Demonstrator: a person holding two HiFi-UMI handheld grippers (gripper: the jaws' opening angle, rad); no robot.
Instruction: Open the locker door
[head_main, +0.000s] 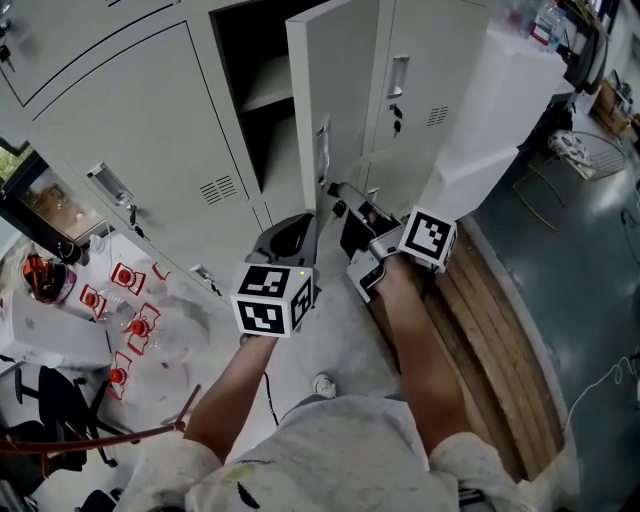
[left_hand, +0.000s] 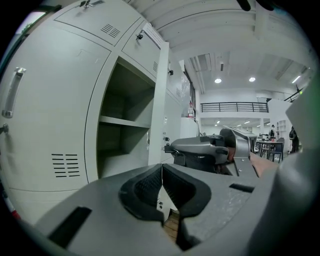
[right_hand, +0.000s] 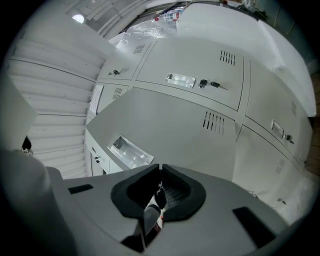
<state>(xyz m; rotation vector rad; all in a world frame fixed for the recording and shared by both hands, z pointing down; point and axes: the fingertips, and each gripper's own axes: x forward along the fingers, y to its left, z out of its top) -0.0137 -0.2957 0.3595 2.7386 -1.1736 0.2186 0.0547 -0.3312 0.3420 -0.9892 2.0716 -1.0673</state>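
Nearest the camera in the head view, the person's two forearms reach up from 6 o'clock, each ending in a cube with square markers. The left gripper (head_main: 305, 228) sits just above the picture's centre. In its own view, the left gripper (left_hand: 161, 172) has its jaws closed tip to tip with nothing held, and only bare wooden boards show through the gap below the tips.

The right gripper (head_main: 338, 200) lies just beside it, at about 2 o'clock, with its nose against the free edge of the locker door (head_main: 335, 90). In its own view, the right gripper (right_hand: 160, 172) is also closed. A small dark thing is pinched between the pads, which looks like the door's key (right_hand: 158, 196), though it is partly hidden by the jaws.

The locker door (right_hand: 165, 135) fills the space just beyond, with its recessed handle (right_hand: 127, 150) at 10 o'clock from the jaws. The door stands swung well out from the cabinet.

Behind it, toward 11 o'clock in the head view, the opened compartment is dark inside and holds one shelf (head_main: 265, 95). The left gripper view shows the same shelf (left_hand: 125, 121) at 9 o'clock. The neighbouring door (head_main: 430, 60) at 1 o'clock is closed. Wooden boards (head_main: 490, 340) run along the floor at 4 o'clock.
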